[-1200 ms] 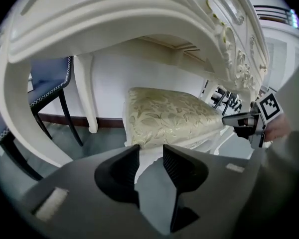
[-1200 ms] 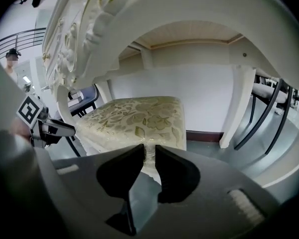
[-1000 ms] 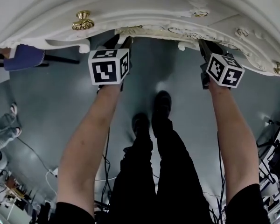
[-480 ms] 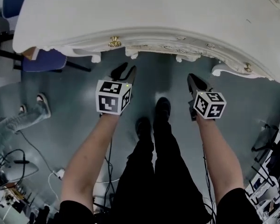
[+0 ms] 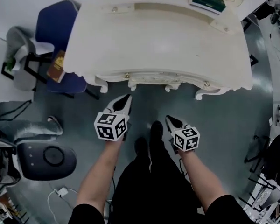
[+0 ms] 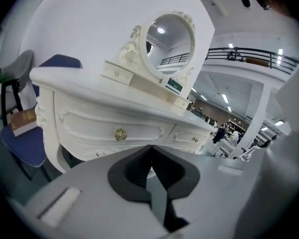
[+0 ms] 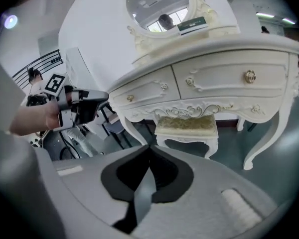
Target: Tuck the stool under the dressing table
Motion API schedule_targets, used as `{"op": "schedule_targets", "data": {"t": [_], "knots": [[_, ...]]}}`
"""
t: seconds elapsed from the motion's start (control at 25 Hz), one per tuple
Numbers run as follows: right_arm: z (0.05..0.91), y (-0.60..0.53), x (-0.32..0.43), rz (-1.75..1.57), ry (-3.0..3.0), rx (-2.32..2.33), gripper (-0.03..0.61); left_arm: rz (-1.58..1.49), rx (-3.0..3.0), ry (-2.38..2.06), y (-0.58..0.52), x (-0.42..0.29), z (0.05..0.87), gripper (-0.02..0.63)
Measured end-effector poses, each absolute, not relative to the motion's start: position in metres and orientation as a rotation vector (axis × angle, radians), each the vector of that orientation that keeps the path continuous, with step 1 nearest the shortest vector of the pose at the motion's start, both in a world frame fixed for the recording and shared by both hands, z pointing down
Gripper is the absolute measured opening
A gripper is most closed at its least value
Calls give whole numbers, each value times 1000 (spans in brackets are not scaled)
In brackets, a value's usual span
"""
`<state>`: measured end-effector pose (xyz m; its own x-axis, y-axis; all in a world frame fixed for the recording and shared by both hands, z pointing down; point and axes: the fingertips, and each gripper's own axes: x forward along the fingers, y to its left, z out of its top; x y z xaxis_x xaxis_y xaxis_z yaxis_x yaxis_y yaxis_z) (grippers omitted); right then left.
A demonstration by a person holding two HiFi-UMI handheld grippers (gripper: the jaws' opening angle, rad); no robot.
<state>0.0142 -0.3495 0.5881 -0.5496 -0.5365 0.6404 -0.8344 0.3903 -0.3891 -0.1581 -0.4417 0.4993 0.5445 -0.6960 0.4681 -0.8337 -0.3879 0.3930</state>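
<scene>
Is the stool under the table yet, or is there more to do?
Looks done: the stool sits under the dressing table, between its legs. In hand: nothing; the left gripper and right gripper have just closed empty, clear of it. Left: nothing I can see.

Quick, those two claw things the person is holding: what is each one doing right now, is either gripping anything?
Left gripper: closed, having shut just now, holding nothing.
Right gripper: closed, having shut just now, holding nothing.
</scene>
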Motion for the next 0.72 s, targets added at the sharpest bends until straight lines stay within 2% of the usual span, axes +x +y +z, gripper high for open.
{"op": "schedule_targets", "data": {"t": [0.28, 0.72], "knots": [[516, -316, 48, 881, -2237, 1248, 3, 345, 2347, -1214, -394, -139, 424, 17], [427, -272, 87, 813, -2282, 1407, 3, 320, 2419, -1211, -338, -149, 349, 17]]}}
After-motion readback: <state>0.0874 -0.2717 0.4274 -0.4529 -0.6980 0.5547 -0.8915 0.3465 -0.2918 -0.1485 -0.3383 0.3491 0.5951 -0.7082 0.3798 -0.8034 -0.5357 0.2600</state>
